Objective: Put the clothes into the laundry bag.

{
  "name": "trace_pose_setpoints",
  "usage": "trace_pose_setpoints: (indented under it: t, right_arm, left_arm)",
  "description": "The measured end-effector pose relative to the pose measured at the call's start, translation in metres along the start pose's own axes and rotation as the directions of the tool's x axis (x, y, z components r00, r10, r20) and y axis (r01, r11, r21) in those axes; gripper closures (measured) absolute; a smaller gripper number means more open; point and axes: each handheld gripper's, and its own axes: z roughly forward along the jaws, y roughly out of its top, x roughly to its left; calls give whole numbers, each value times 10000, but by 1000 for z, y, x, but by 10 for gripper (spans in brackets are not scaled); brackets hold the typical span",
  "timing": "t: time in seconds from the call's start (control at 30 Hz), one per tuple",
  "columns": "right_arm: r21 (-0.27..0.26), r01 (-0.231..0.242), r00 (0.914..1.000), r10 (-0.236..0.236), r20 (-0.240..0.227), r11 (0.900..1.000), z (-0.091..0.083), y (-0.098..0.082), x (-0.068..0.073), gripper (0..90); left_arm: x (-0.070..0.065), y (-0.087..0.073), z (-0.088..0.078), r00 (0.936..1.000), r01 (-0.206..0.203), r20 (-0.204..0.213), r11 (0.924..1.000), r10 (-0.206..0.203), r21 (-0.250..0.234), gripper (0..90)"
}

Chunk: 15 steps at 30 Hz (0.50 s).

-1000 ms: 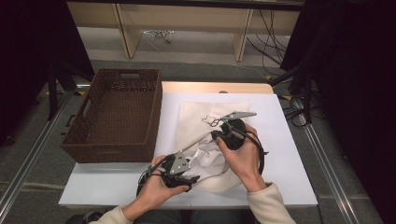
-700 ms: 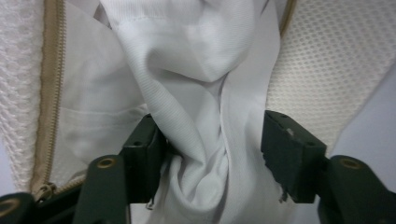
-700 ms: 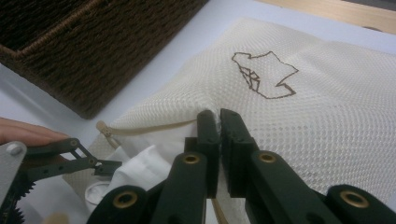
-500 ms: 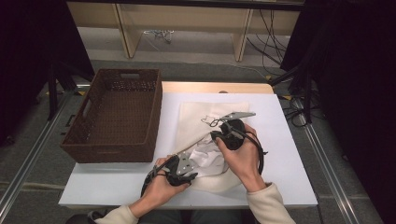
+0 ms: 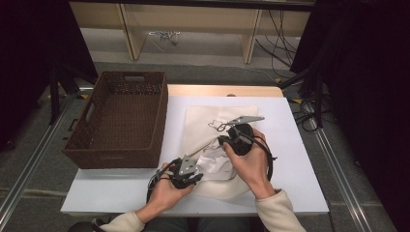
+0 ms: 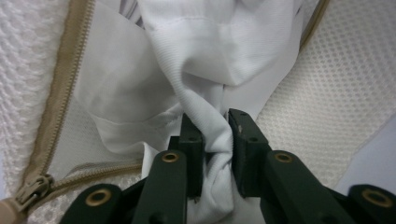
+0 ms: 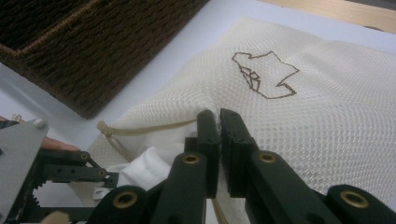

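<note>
Two grippers work a cream mesh laundry bag [image 5: 212, 133] lying on the white table [image 5: 290, 193].

High view: the bag lies right of the brown wicker basket [image 5: 121, 121], the left gripper [image 5: 191, 170] at its near opening, the right gripper [image 5: 223, 141] on its middle. Left gripper view: the jaws have just been closing and now pinch a fold of white cloth [image 6: 210, 74] beside the tan zipper [image 6: 56, 93]. Right gripper view: the right gripper [image 7: 219, 122] is clenched on the bag's zippered edge.
</note>
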Motion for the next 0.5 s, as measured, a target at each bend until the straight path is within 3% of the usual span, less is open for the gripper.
trace_pose_setpoints:
  t: [0.17, 0.27, 0.3, 0.37, 0.47, 0.5]
  right_arm:
    - [117, -222, 9998, 222, -18, 9997, -1, 0, 1, 881]
    - [87, -326, 9994, 327, -122, 9994, -1, 0, 1, 881]
    - [74, -325, 9995, 325, 21, 9994, -2, 0, 2, 881]
    - [100, -324, 9995, 324, 2, 9994, -2, 0, 2, 881]
    - [15, -54, 10000, 54, 21, 10000, -2, 1, 0, 881]
    - [13, -70, 10000, 70, 8, 10000, -2, 1, 0, 881]
  left_arm:
    - [-1, 1, 0, 9997, 240, 94, 9993, -237, -270, 795]
    - [-1, 2, -2, 9998, 129, 129, 9991, -124, -415, 803]
    - [-2, 3, -3, 9989, 401, 268, 9980, -388, -488, 805]
    - [-2, 4, -4, 9990, 367, 256, 9978, -353, -548, 807]
    - [-5, 9, -7, 9968, 698, 443, 9931, -659, -947, 808]
    - [-3, 11, -8, 9980, 472, 459, 9940, -428, -986, 808]
